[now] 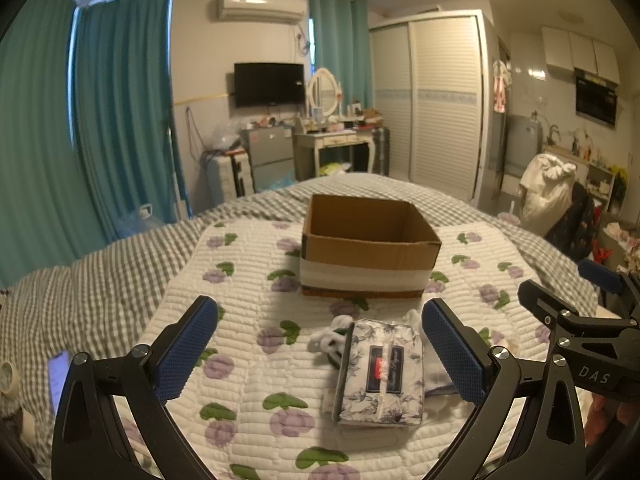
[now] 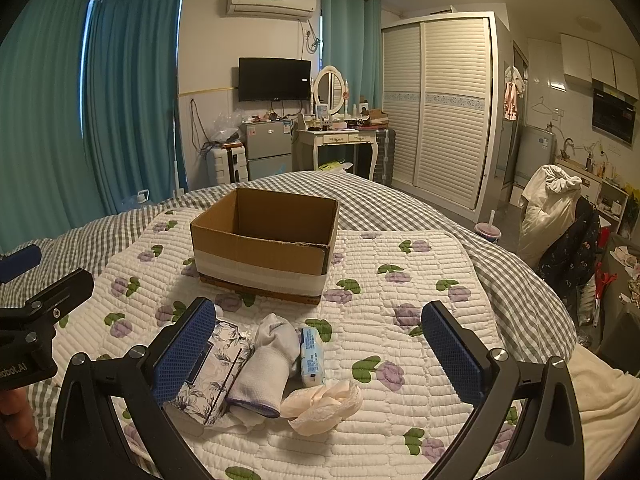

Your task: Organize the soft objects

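Above tissue pack (image 1: pixel 380 376), left claw (image 1: pixel 320 348) gapes

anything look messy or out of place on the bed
Nothing is damaged or spilled. The soft items are just loose in a heap in front of the empty box: tissue pack, sock, small packet and a crumpled lacy cloth. A phone lies at the bed's left edge.

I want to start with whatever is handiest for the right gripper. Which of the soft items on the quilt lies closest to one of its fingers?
The floral tissue pack: it sits right against the right gripper's left finger, unlike the rolled sock.
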Demonstrator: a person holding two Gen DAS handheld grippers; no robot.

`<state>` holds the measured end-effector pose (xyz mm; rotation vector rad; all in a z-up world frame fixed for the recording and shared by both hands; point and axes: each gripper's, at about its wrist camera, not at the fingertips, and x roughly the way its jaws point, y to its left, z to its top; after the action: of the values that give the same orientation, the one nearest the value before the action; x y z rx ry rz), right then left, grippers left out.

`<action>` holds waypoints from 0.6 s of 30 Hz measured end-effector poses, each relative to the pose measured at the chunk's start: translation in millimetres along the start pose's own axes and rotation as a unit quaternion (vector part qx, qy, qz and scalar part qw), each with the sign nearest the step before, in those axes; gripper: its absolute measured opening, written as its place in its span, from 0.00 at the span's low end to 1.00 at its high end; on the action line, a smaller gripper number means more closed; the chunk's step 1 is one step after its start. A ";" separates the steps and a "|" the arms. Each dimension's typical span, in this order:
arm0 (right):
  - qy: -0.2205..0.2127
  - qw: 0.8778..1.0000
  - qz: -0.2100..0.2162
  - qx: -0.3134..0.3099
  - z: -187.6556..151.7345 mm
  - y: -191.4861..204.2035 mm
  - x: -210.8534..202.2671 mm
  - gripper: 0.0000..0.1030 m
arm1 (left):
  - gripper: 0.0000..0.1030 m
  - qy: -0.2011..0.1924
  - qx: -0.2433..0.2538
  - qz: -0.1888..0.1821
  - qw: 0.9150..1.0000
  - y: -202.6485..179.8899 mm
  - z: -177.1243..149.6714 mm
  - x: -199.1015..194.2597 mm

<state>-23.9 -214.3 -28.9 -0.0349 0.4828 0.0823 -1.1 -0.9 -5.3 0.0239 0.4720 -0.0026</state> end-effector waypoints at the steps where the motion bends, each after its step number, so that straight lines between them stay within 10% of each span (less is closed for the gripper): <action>1: 0.000 1.000 0.001 0.000 -0.4 0.0 -0.1 1.00 | 1.00 0.000 0.000 -0.001 1.000 0.2 -0.4 -0.2; 18: 0.002 1.000 0.001 -0.002 -3.4 0.5 -0.6 1.00 | 1.00 0.000 0.000 0.000 1.000 -0.8 -0.9 -1.4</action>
<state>-26.1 -214.0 -31.6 -0.0380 0.4859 0.0861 -2.7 -1.6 -5.5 0.0237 0.4716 -0.0033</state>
